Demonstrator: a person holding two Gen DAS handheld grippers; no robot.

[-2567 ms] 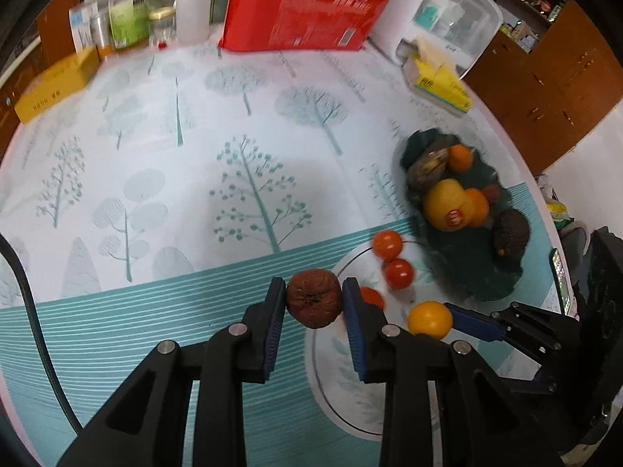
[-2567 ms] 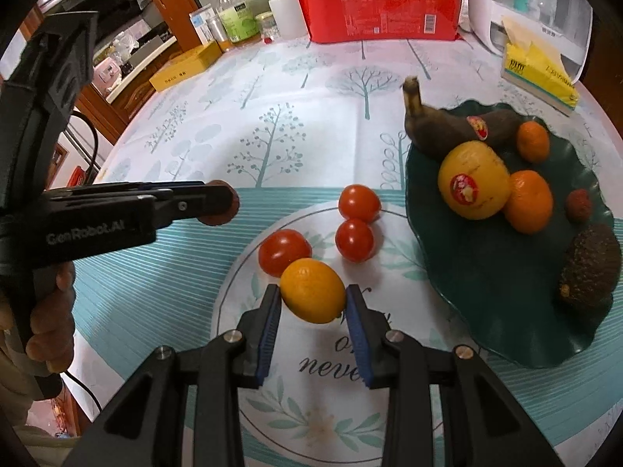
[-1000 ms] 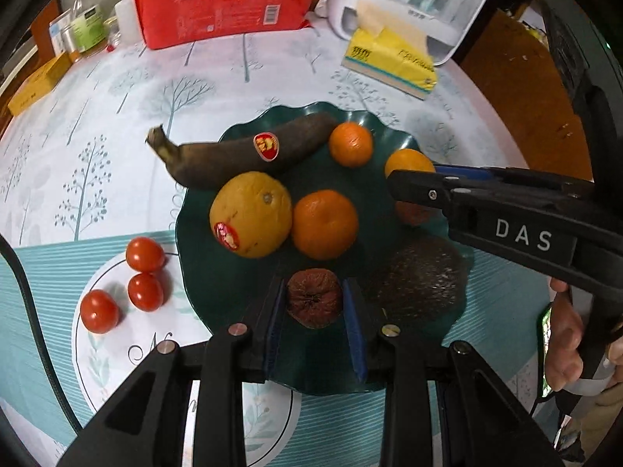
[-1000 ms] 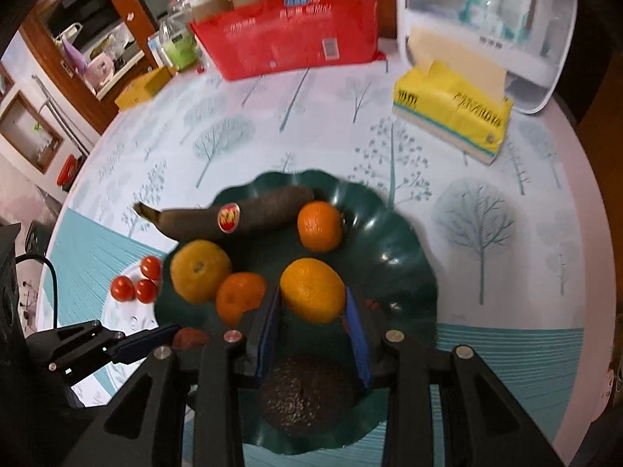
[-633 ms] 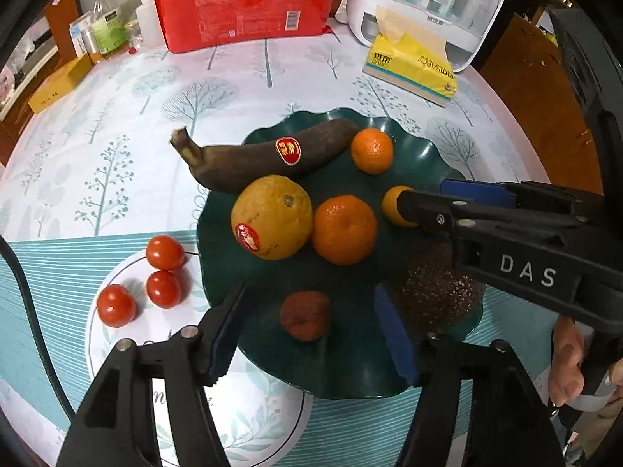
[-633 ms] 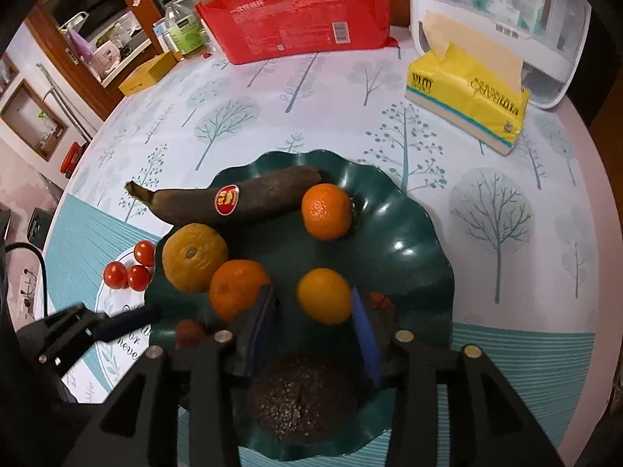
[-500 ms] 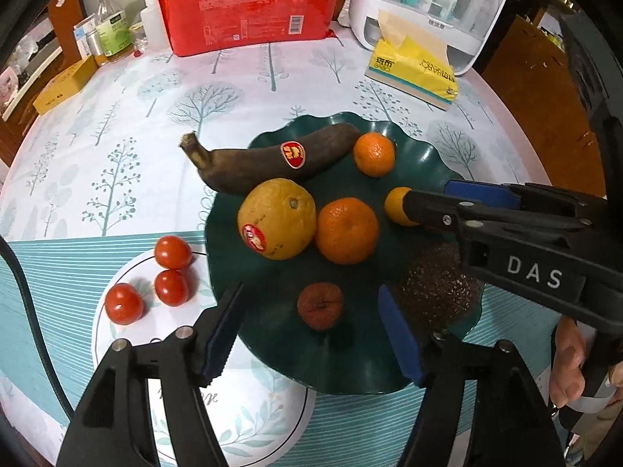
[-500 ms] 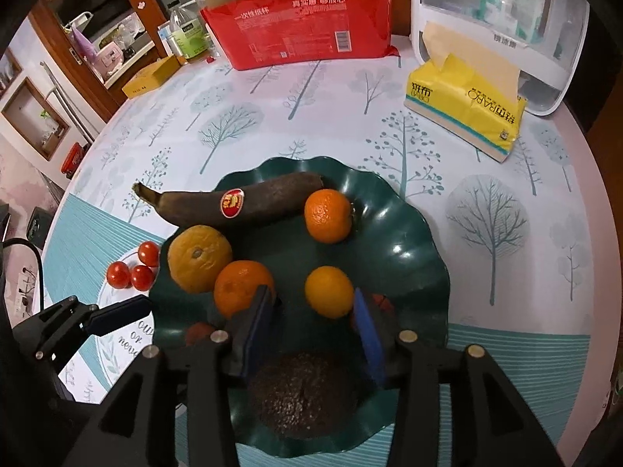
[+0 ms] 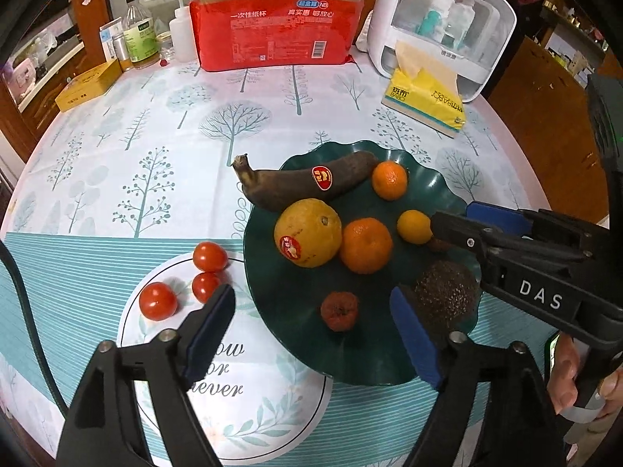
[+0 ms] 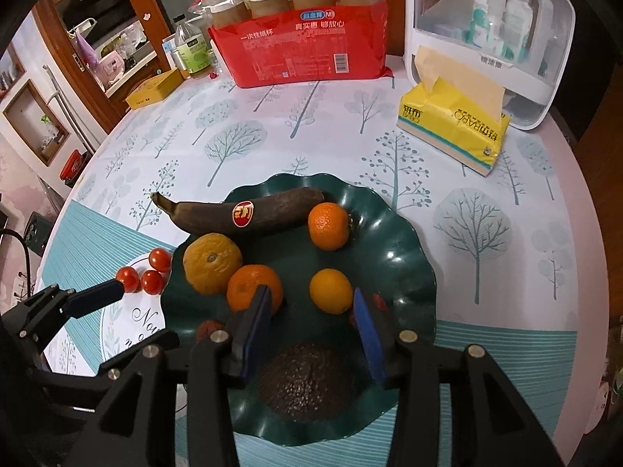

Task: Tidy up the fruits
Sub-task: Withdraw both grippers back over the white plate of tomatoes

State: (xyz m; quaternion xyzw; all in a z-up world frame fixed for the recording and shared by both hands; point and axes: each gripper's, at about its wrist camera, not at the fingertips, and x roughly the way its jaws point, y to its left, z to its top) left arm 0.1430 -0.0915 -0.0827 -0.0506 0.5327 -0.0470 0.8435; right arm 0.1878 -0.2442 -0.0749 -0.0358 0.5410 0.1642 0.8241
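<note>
A dark green plate [image 9: 296, 284] [image 10: 389, 241] holds a blackened banana [image 9: 296, 186], a big yellow citrus [image 9: 307, 233], two mandarins [image 9: 366, 245] and an avocado [image 9: 444, 299]. My left gripper [image 9: 310, 299] hangs over the plate's near rim, its jaws opening wide. The wrinkled red-brown fruit [image 9: 338, 310] lies on the plate between them, untouched. My right gripper [image 10: 310, 294] is open above the plate. The small orange [image 10: 331, 291] [image 9: 414, 225] rests just beyond its pads, free of both. Three cherry tomatoes [image 9: 210, 257] sit on the white round print left of the plate.
Along the back of the table stand a red pack of paper cups [image 9: 280, 35], a white storage box [image 9: 440, 19], a yellow tissue pack [image 9: 424, 101], bottles [image 9: 140, 35] and a yellow box [image 9: 87, 83]. A person's hand [image 9: 564, 381] holds the right gripper.
The left gripper let go of the wrinkled fruit on the plate, spread wide and lifted back. The right gripper released the small orange onto the plate and drew back a little.
</note>
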